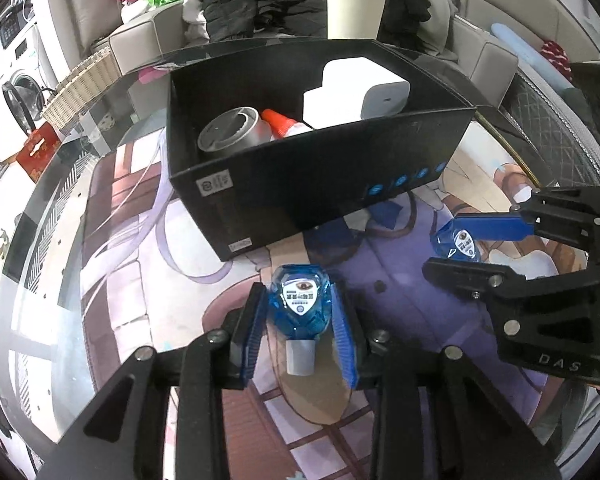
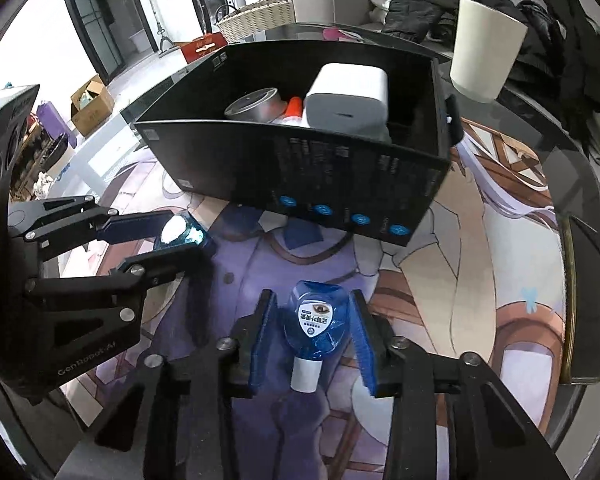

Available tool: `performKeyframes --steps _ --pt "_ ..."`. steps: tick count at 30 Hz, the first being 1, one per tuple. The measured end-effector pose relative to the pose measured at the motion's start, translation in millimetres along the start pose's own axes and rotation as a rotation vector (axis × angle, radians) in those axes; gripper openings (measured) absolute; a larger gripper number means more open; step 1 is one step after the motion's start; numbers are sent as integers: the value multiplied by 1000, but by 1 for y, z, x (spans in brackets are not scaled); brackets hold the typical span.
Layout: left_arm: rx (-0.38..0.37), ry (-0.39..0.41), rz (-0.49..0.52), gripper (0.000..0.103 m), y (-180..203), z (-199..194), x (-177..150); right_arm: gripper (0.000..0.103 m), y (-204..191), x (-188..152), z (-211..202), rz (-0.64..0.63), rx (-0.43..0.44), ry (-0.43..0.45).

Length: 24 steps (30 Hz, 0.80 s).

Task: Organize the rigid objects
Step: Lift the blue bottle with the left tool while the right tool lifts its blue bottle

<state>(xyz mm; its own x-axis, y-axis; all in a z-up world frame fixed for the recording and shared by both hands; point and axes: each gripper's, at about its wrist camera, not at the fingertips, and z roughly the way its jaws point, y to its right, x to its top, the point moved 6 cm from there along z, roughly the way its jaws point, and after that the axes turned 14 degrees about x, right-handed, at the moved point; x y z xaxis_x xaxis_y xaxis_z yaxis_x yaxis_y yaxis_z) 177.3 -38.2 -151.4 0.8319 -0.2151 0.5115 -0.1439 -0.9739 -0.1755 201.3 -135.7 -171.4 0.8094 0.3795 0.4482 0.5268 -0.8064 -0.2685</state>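
Left gripper clamped a blue bottle, right gripper clamped another blue bottle, black box just beyond, holding a white device

We see a black box with a row of blue round marks on its side, at about twelve o'clock from both grippers. Inside it sit a white block, a silver-grey can and an orange-capped white bottle. Each small bottle, one in the left view and another in the right, is clear blue with a white label and pale cap. The finger pads are blue on black frames. The mat shows purple, cream and brown cartoon art. At one o'clock stands a cream cup.
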Motion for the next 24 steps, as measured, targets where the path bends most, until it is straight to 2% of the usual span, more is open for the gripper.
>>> performKeyframes --steps 7,10,13,15,20,24 --pt "5 -5 -3 39 0 2 2 41 -1 -4 -2 6 -15 -3" --pt "5 -5 2 30 0 1 2 41 -2 -2 0 6 -17 -3" --pt "6 -8 -1 29 0 1 2 30 -1 -1 0 7 -17 1" --pt "6 -8 -4 29 0 0 2 30 0 -1 0 18 -6 8" --pt "5 40 -5 29 2 -11 7 30 -1 0 -5 16 -3 42" --pt "9 135 -9 29 0 -34 16 30 -6 5 -22 4 13 124"
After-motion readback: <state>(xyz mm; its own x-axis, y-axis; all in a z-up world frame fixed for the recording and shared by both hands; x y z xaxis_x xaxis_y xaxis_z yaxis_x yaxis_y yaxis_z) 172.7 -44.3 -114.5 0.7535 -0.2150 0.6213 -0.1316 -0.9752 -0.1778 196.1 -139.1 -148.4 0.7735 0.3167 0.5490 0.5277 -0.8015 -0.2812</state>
